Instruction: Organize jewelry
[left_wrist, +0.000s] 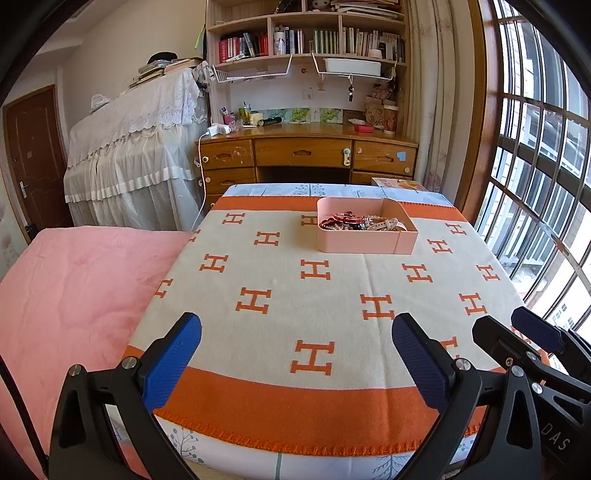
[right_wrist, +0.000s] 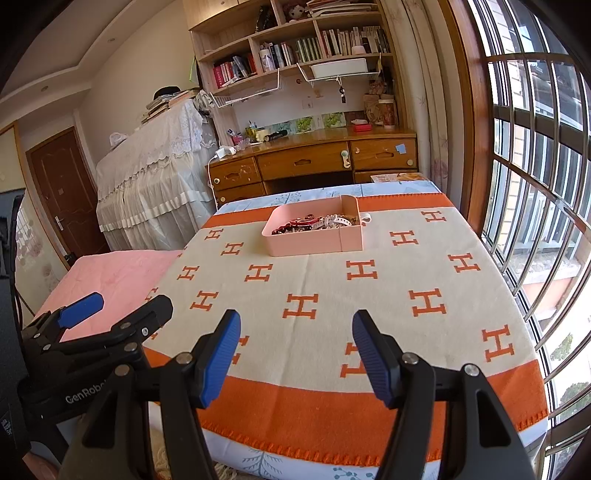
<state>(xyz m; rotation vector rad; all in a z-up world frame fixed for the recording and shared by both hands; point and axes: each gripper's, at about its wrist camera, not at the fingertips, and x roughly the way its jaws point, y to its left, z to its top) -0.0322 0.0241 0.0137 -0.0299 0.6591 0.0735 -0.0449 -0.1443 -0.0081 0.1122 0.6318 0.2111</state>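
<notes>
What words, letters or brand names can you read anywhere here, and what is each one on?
"H", repeated in orange across the blanket.
"DAS", on the right tongs, cut off by the frame edge.
"GenRobo", on the left tongs, the end hidden.
Book spines on the shelf: too small to read.
Red cup on the desk: print too blurred.

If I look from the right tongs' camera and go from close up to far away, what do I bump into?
Right tongs → orange-and-cream H blanket → pink tray holding the jewelry → wooden desk → bookshelf.
</notes>
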